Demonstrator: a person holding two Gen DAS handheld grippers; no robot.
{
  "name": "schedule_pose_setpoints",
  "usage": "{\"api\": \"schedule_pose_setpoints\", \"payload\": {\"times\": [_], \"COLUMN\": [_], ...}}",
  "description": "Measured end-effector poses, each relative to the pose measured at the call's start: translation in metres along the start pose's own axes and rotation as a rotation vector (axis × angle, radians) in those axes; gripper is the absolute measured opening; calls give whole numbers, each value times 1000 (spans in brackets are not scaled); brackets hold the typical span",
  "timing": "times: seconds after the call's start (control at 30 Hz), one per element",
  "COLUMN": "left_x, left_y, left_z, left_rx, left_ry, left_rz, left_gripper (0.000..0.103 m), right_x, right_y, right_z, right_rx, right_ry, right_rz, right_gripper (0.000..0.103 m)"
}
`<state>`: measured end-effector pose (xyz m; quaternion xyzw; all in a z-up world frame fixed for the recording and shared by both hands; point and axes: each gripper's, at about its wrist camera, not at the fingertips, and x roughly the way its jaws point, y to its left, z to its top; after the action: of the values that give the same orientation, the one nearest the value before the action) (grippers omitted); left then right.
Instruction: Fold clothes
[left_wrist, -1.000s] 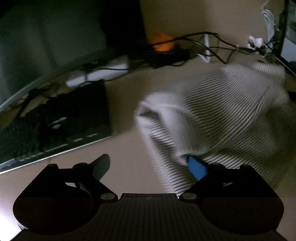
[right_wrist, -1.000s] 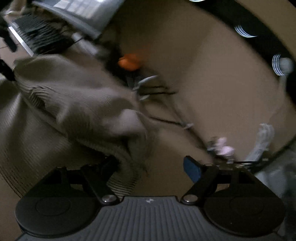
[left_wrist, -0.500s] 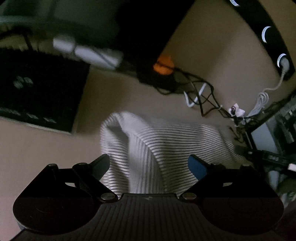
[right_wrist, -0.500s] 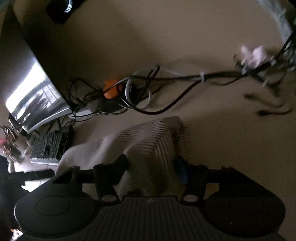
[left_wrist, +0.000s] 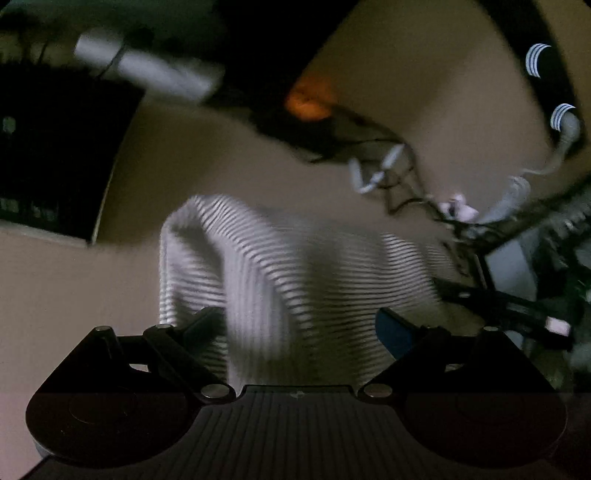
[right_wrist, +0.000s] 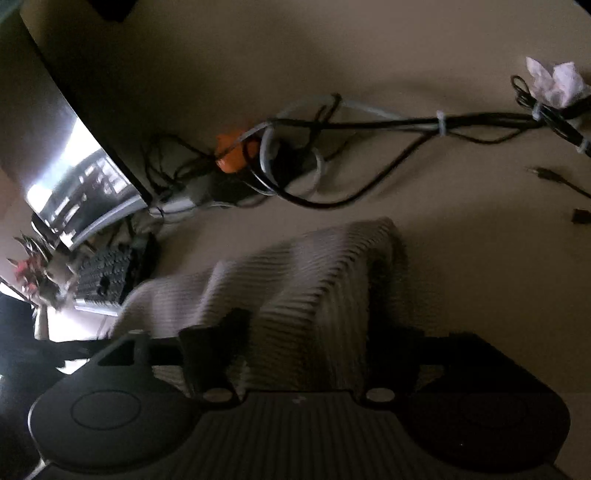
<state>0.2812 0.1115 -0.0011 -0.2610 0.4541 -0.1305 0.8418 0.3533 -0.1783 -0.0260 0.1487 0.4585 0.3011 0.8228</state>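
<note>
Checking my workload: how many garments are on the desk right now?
1: a striped knit garment, bunched on the desk between both tongs. Nothing else shows, though more may lie out of frame.

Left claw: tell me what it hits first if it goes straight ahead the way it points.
Most likely the striped garment, which fills the gap ahead of the open left claw. The blur makes depth uncertain. Beyond it are the desk and the cables.
</note>
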Motion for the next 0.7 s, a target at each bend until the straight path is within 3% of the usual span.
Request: {"api": "schedule_pose_setpoints", "payload": {"times": [0.07, 0.1, 0.13, 0.17, 0.2, 0.3, 0.37, 0.47, 0.6, 0.63, 0.7], "left_x": [4, 4, 0, -7, -15, -52, -76, -87, -66, -62, -56], "left_y": [-4, -9, -14, -18, -22, -26, -30, -25, 2, 7, 15], "left_z": [-1, 0, 0, 0, 1, -3, -10, -28, -49, -52, -53], "left_rx": [-7, 16, 46, 73, 99, 127, 163, 202, 141, 123, 73], "left_ry": [-17, -23, -29, -40, -52, -81, -94, -70, 22, 35, 60], "left_rz": [11, 40, 78, 91, 98, 11, -34, -20, 28, 24, -10], "left_gripper": [91, 75, 67, 50, 40, 31, 31, 35, 60, 65, 80], "right_x": [8, 9, 7, 2, -7, -47, -68, -80, -61, -54, -48], "right_y": [9, 15, 20, 24, 27, 33, 38, 41, 31, 29, 24], "right_z": [1, 0, 0, 1, 1, 3, -3, -15, -39, -47, -57], "right_rx": [-28, -41, -54, -69, -78, -73, -88, -96, -96, -99, -85], "right_ry": [19, 27, 28, 27, 20, -11, -21, 2, 88, 106, 101], "right_rz": [7, 6, -1, -8, -5, 64, 83, 90, 17, -12, -16], "right_gripper": [76, 68, 64, 50, 32, 28, 28, 29, 54, 62, 69]}}
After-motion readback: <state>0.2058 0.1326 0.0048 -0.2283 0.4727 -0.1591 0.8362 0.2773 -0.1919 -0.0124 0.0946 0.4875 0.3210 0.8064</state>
